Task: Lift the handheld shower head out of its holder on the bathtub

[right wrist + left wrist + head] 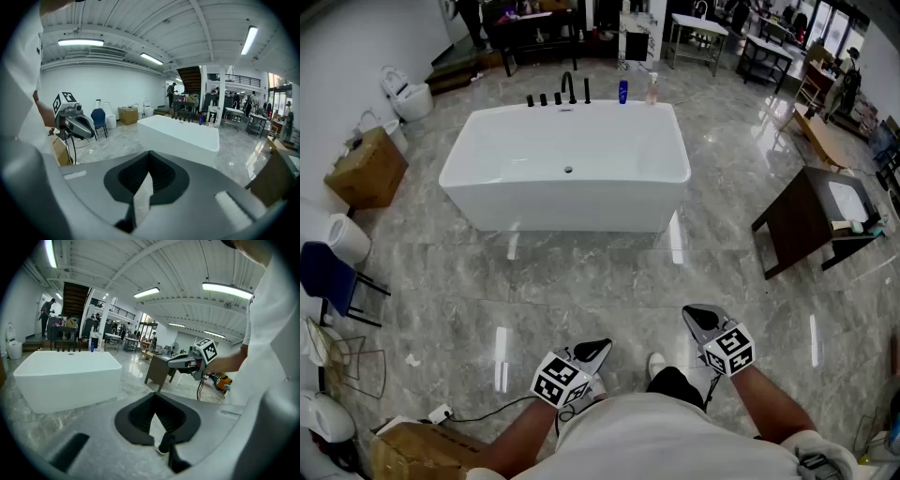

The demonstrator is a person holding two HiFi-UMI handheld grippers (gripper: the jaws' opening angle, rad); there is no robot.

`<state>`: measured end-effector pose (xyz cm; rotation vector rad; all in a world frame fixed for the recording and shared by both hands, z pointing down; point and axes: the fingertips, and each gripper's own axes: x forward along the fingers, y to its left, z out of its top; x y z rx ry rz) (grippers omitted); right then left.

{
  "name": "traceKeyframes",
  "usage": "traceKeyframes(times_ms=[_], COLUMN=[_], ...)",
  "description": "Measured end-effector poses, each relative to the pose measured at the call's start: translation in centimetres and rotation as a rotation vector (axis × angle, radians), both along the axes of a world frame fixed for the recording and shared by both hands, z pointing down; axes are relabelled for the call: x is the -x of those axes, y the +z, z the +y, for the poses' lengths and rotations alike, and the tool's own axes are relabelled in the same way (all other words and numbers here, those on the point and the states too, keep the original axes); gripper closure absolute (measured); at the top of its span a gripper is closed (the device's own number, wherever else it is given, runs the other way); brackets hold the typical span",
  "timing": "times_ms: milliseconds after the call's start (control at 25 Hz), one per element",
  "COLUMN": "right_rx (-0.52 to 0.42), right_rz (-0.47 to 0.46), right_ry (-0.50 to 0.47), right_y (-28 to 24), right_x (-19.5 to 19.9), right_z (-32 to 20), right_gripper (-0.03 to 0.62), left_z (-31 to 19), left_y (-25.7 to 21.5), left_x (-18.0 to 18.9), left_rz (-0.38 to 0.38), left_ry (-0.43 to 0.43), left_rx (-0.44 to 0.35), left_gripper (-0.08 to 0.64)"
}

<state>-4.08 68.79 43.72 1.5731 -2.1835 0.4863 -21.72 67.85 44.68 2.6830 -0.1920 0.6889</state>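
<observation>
Gripper jaws are clenched on both sides with nothing between them: the left gripper (600, 347) and the right gripper (694, 314) hang close to the person's body, well apart from the white bathtub (565, 202) across the glossy marble floor. The shower head (587, 91) appears to be the slim black upright at the right end of the row of black fittings (544, 98) on the tub's far rim, beside the curved faucet (569, 87), though at this range it is too small to be sure. The lift has not begun, and the main risk is choosing the wrong black piece, since the fittings stand close together and look alike. Reaching over the tub from the near side would leave the grip at a stretch, so a slipped hold is likely. The blue bottle (622, 91) and the clear bottle (652, 89) stand just beside the fittings and could be knocked over by a careless approach.
</observation>
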Motion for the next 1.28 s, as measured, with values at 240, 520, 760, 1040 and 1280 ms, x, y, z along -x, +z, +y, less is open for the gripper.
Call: traceKeyframes(times_ms=[240,520,760,1040,1280], right_rx=[-0.081,-0.189,-0.207,-0.206,-0.211], right_rz=[0.022,-0.039,-0.062,-0.112,-0.143], right_ry=[-0.030,-0.044,-0.035,-0.010,0.016], right_y=[-2.2,-4.8,-4.1,-3.1,-1.5], right_x=[-6.3,-17.7,-27.3,-34.0,-36.0], right_z=[-3.5,-5.3,-7.1,-9.8,-16.2], right_gripper=[0.581,0.450,0.339,0.270,0.210], left_z=[-1.9,-0.4,-0.2,-2.1,-7.2], left_y=[-1.5,-2.2,-1.1,-1.6,-0.3], left_x=[-5.3,-15.9,-24.1,-30.4,-31.8], left_rz=[0.032,0.040,0.023,0.006,-0.015], left_ry=[-0.075,-0.094,-0.115,-0.152,-0.152], left_rx=[-0.054,-0.035,-0.025,0.000,0.006], left_gripper=[0.554,0.554,0.554,0.554,0.554])
